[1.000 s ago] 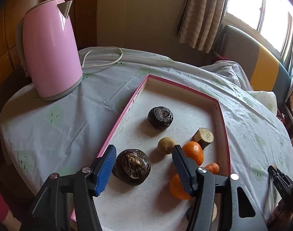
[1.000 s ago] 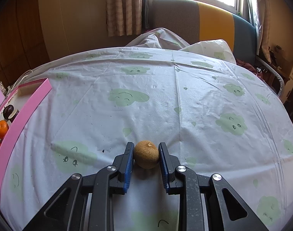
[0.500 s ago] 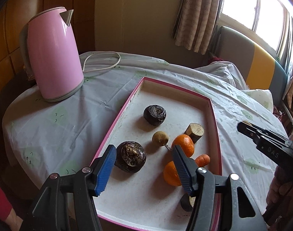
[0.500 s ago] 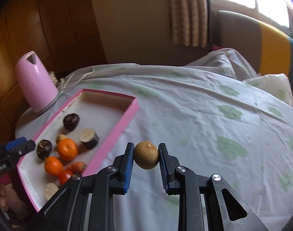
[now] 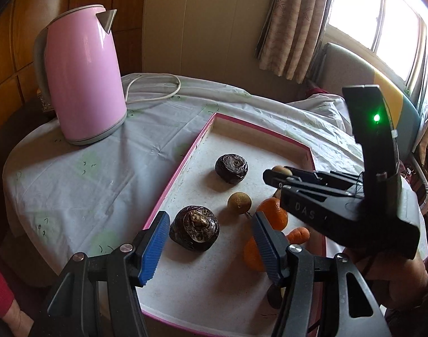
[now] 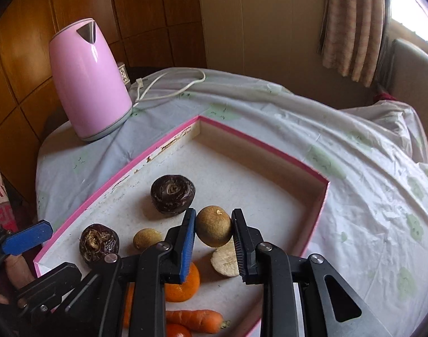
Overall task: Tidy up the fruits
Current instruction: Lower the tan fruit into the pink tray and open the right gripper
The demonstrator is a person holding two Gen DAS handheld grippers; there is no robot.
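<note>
My right gripper (image 6: 214, 231) is shut on a small round brown fruit (image 6: 214, 226) and holds it above the pink-rimmed tray (image 6: 259, 141). In the tray lie two dark wrinkled fruits (image 6: 172, 194), a second small brown fruit (image 6: 146, 238), oranges (image 6: 186, 283), a carrot (image 6: 194, 320) and a cut pale piece (image 6: 223, 261). My left gripper (image 5: 208, 241) is open and empty, low over the tray's near end, with a dark fruit (image 5: 194, 231) between its fingers' line. The right gripper (image 5: 275, 177) shows in the left wrist view over the tray's right side.
A pink electric kettle (image 5: 82, 75) with a white cord (image 5: 155, 90) stands on the tablecloth left of the tray. The round table (image 6: 368, 196) has a pale printed cloth. A curtain, window and padded chair lie behind.
My right gripper has carried the brown fruit from the table's open cloth over to above the tray. The left gripper has drawn back slightly and stays open.
</note>
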